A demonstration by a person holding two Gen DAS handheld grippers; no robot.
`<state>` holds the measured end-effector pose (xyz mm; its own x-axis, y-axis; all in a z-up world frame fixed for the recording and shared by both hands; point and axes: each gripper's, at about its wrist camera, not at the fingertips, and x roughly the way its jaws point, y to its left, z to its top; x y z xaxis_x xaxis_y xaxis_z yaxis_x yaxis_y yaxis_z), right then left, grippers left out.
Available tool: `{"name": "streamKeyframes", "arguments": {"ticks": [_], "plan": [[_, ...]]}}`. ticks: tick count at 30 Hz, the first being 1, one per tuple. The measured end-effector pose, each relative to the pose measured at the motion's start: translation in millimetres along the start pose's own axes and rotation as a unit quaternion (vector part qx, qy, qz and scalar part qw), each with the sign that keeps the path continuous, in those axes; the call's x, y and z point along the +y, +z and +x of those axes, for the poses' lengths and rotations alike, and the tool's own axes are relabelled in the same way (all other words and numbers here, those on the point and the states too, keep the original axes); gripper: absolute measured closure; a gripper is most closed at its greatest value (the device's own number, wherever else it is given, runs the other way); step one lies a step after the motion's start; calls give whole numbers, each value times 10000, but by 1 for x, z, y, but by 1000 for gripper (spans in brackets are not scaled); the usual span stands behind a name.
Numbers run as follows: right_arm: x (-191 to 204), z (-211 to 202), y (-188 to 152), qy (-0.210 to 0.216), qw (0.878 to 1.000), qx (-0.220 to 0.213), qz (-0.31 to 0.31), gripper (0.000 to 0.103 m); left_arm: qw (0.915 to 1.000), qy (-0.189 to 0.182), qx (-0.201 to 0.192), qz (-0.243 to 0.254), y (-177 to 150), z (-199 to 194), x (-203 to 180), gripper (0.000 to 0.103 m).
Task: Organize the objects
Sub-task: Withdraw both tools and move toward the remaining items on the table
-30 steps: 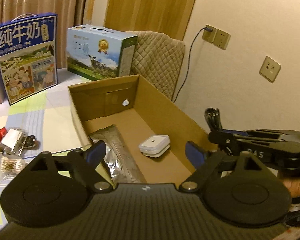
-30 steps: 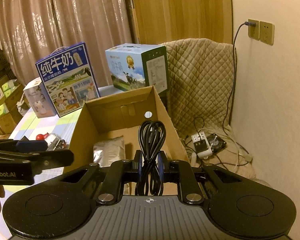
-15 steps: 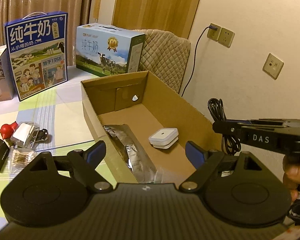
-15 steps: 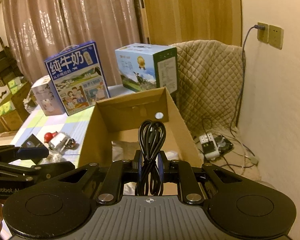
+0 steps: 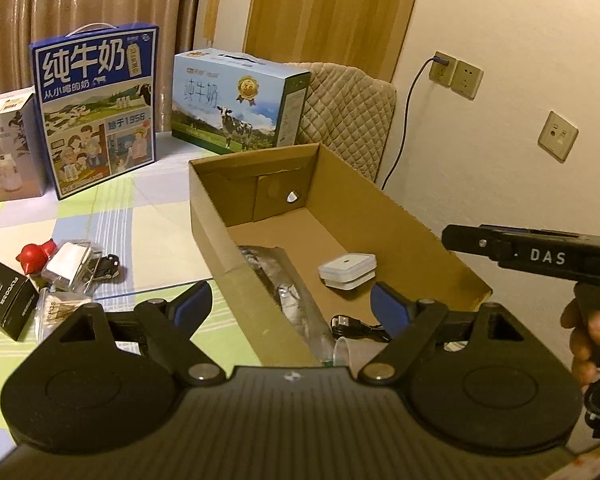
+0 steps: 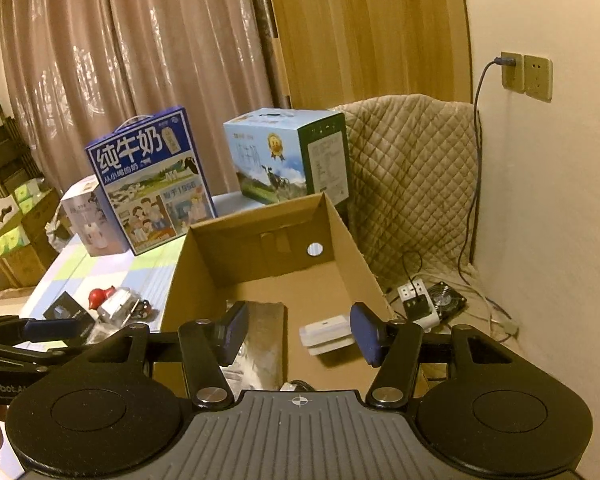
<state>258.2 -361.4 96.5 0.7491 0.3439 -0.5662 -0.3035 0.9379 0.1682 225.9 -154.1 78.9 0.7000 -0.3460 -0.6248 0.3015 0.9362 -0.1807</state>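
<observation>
Right gripper hangs over the near end of the cardboard box; its jaws have just been opening and nothing sits between them now. The black cable lies on the box floor at the near end, just in front of the silver foil pouch and nearer than the white case. Drop looks done.

Left gripper: jaws wide apart, empty, hovering over the box's near-left corner.

Left of the box on the desk are the leftover items: red figure, clear packet with a white block, black carton, small bagged pack.

Doing this step well, my read: lift the right gripper straight up before swinging away so the blue pads don't snag the cable loops or clip the box wall. Then send the left one to the pile beside the box and take one item at a time, the red figure being the easiest grab. Risk: the two grippers are close, so keep them apart.
</observation>
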Motion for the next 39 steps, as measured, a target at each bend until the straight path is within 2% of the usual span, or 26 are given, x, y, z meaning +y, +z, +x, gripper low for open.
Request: {"name": "streamKeyframes", "arguments": {"ticks": [15,28,39], "plan": [[44,-32,-4,-17,9996,52,-289,49,9997,201,-111,-18,-14,-45,18,15],[96,-43,-3,183,9976,41,-669,49,9980,539,-303,-126,-22,-91,50,10],[148,-40,-4,527,9949,69,-856,49,9934,1056,-438,-130,-29,-138,97,3]]}}
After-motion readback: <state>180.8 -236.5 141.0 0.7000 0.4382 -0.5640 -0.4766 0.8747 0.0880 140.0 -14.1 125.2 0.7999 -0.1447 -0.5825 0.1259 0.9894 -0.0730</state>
